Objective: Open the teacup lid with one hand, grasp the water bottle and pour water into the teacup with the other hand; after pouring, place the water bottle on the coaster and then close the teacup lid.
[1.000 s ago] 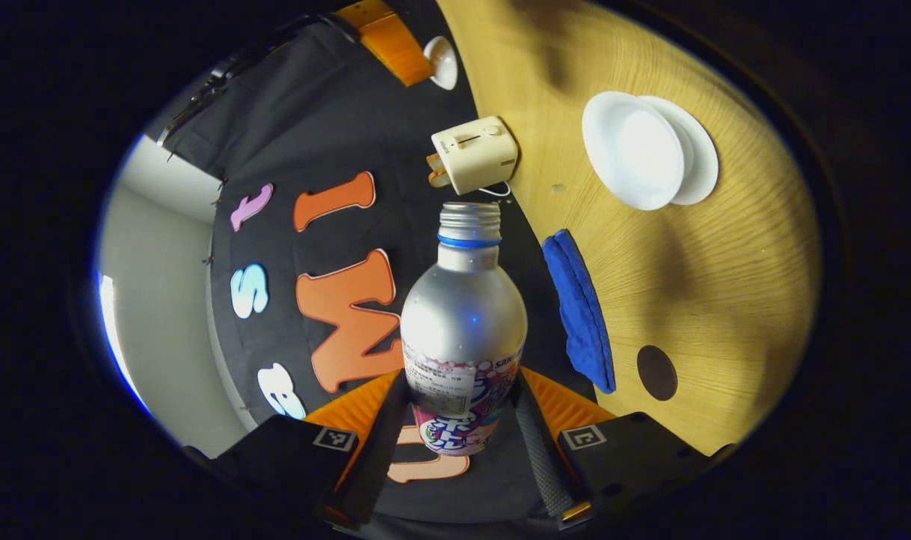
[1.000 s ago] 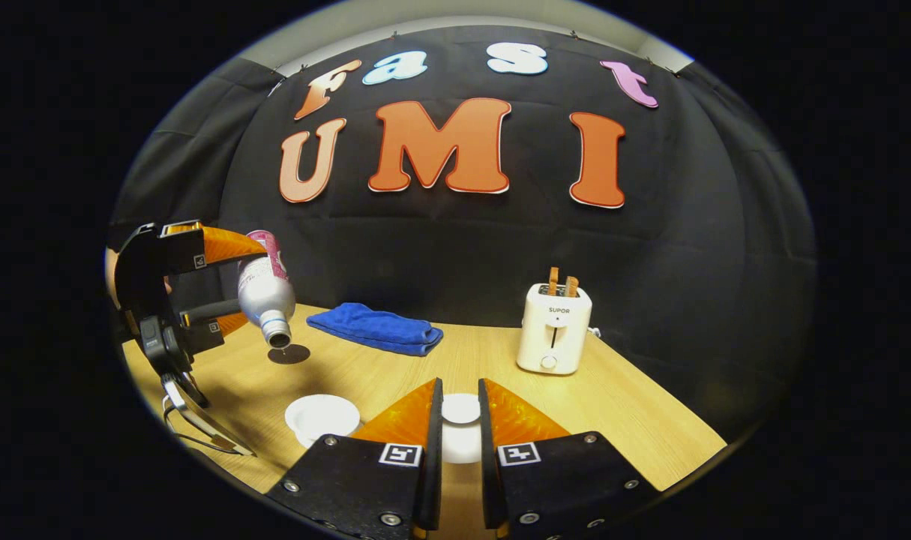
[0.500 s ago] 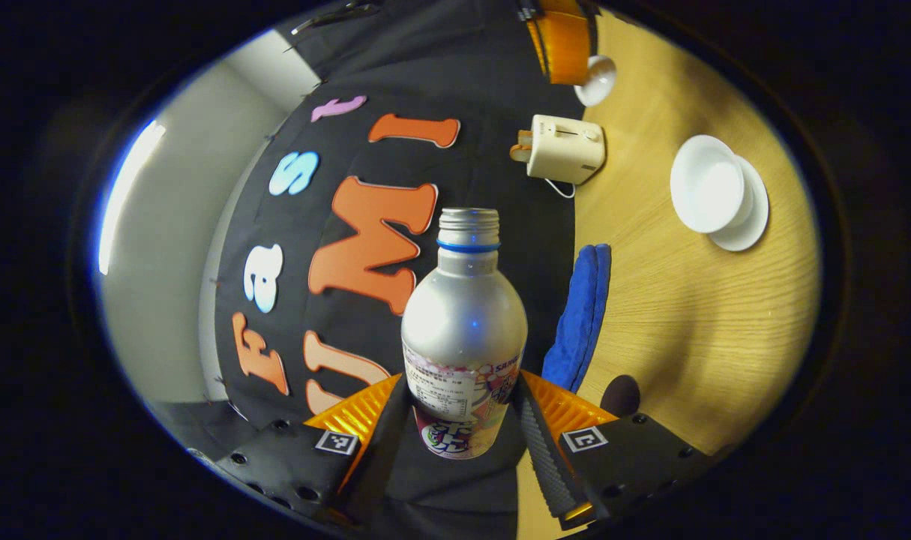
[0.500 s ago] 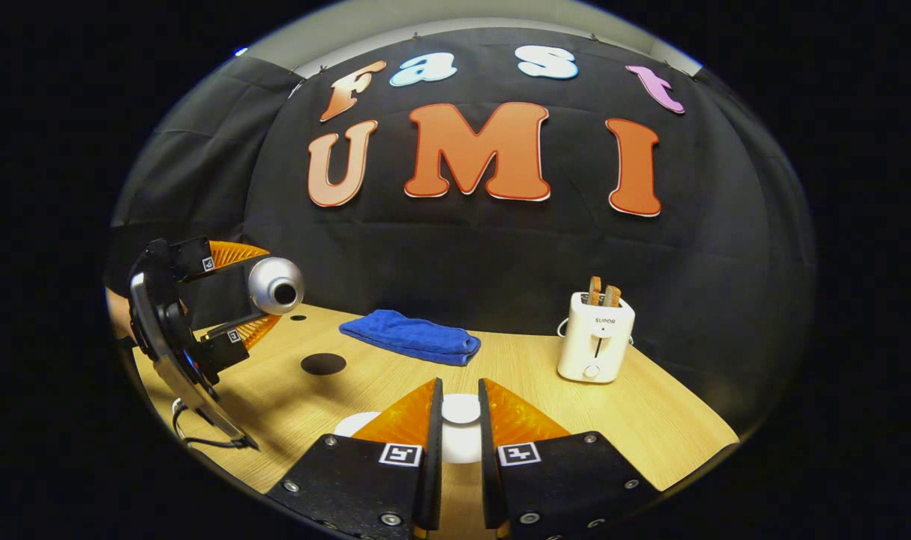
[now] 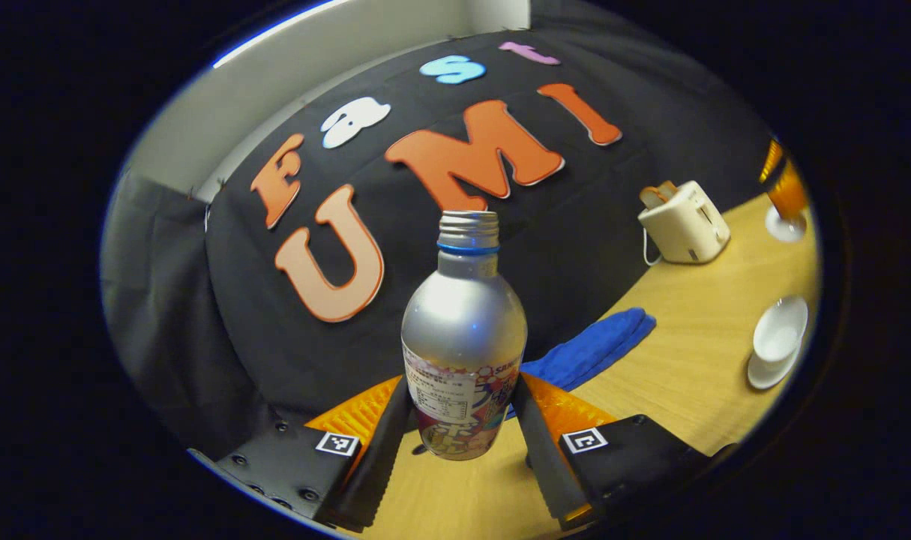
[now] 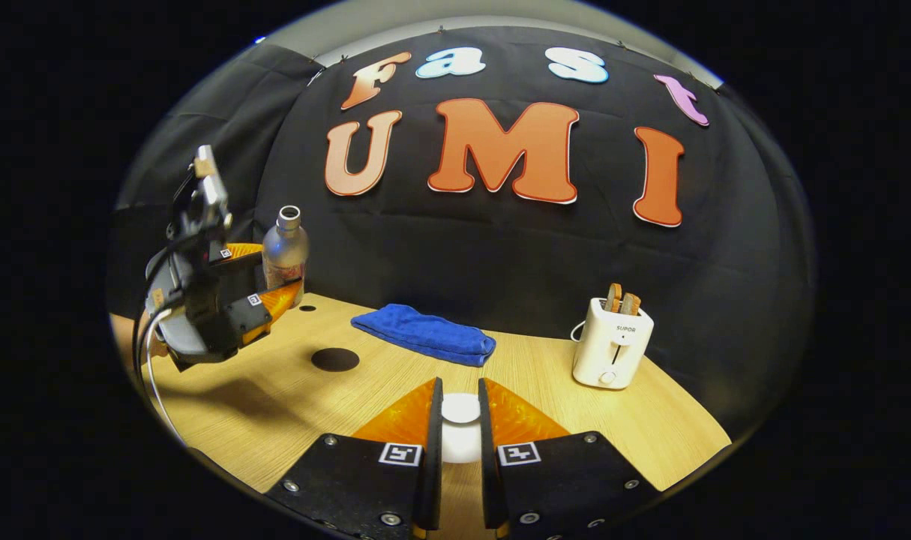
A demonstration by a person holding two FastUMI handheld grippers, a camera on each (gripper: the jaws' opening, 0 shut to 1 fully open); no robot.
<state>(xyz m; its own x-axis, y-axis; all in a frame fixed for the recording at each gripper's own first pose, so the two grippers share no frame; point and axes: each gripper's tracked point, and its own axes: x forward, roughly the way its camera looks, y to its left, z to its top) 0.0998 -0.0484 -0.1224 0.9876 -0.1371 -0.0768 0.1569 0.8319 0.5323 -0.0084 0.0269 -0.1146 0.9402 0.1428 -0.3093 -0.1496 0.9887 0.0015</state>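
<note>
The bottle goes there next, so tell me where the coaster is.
In the right gripper view the dark round coaster lies flat on the wooden table, left of the blue cloth, below the upright bottle held in the left gripper.

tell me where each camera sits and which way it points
Left gripper view: rides the left gripper, facing the back wall; its fingers clamp the upright bottle.
Right gripper view: rides the right gripper, facing the wall across the table; its fingers hold the lid.
Shared: bottle, cloth, toaster.
</note>
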